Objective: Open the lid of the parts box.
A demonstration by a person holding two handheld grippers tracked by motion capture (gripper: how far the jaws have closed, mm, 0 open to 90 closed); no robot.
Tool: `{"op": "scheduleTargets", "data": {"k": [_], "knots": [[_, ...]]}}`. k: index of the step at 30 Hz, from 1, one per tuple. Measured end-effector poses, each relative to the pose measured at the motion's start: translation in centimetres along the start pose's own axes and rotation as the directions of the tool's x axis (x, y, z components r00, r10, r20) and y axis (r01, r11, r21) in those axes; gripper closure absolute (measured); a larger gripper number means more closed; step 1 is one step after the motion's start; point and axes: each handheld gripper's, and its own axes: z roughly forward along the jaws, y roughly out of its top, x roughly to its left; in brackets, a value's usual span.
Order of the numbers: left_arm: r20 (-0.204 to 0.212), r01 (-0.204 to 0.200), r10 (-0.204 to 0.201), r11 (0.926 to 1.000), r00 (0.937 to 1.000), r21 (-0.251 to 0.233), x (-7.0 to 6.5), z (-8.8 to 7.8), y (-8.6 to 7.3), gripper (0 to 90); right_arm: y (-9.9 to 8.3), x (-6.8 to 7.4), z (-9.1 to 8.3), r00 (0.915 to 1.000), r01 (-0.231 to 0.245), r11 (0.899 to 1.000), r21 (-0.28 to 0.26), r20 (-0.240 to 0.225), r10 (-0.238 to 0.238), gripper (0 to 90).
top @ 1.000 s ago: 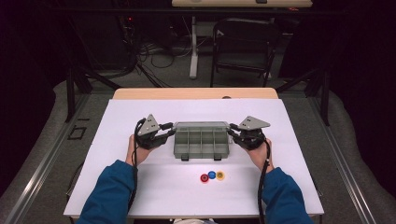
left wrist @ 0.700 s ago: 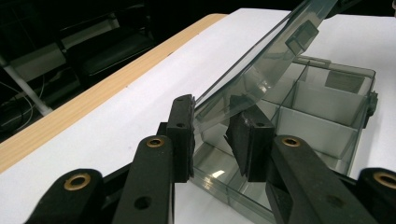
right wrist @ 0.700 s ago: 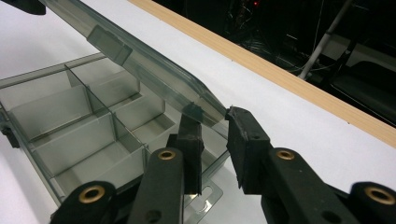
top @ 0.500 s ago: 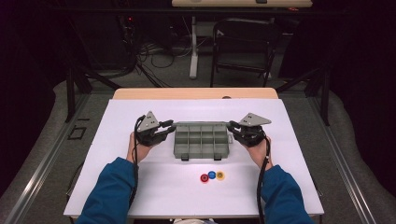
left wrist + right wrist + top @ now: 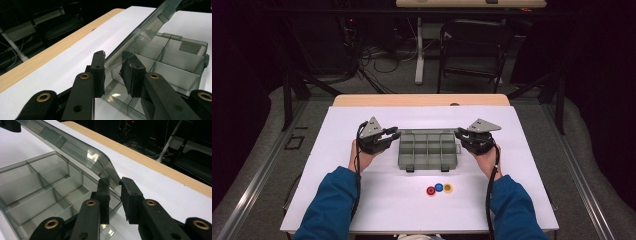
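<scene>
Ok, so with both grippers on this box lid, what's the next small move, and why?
Probably swing the lid a little further back, both hands together. It stands half raised, one end in the left gripper, the other in the right gripper. The compartment box is empty, and three coloured discs wait in front.

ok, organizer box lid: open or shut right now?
Open. The clear lid is raised at an angle above the box, hinged up off the empty compartments, with a hand-held gripper's jaws straddling its edge at each end.
</scene>
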Motion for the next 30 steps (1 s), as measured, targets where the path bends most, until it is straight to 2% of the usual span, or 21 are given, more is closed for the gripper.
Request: {"op": "scheduleTargets", "data": {"k": [30], "knots": [[-0.005,0.057,-0.057,0.9983,0.9983,-0.010,1.1,1.1,0.1,73.7,-0.1,-0.9,1.6,0.9976,-0.068,0.998,0.018,0.016,0.067,79.0]]}}
